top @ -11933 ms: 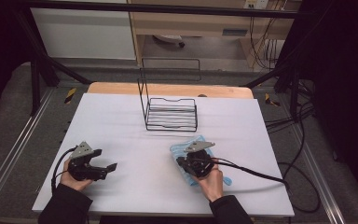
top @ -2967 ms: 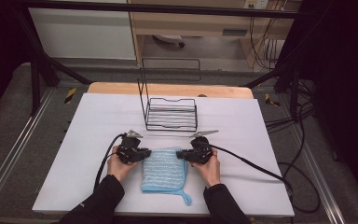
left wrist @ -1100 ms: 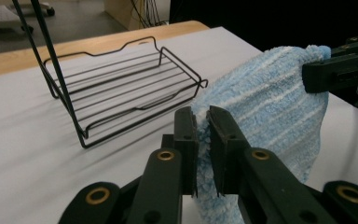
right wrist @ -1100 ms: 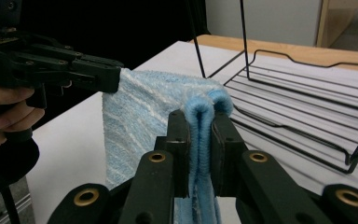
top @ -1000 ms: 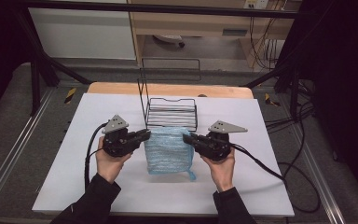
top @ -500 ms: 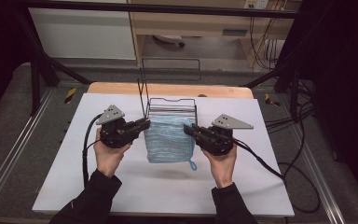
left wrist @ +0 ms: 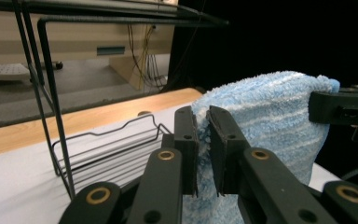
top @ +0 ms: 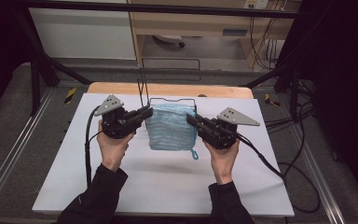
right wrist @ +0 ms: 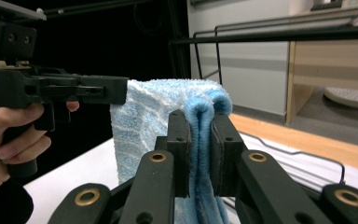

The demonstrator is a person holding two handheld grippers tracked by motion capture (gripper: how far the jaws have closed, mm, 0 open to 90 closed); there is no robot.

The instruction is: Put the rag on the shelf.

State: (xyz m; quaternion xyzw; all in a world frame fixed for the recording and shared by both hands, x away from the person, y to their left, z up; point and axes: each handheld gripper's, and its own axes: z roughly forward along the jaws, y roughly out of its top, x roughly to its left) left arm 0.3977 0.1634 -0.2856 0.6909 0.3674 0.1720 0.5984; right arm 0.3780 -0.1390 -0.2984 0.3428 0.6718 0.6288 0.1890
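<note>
I had the left gripper (top: 145, 113) clamped on the left top corner of the towel (top: 171, 127), and the right gripper (top: 192, 120) clamped on the right top corner. In the left gripper view the jaws of the left gripper (left wrist: 202, 140) pinched the towel (left wrist: 270, 112) edge between the pads. In the right gripper view the right gripper (right wrist: 198, 144) gripped a doubled fold of the towel (right wrist: 168, 107), blue terry bulging above the pads.

The towel hung folded between the two grippers, clear of the table (top: 168, 182), its lower edge free and a small loop dangling at the lower right corner. It hung just in front of the wire rack (top: 168, 100), which stood at the far middle of the table; I could not tell whether cloth and wire touched. Both hands held the grippers about level, jaws pointing inward toward each other.
</note>
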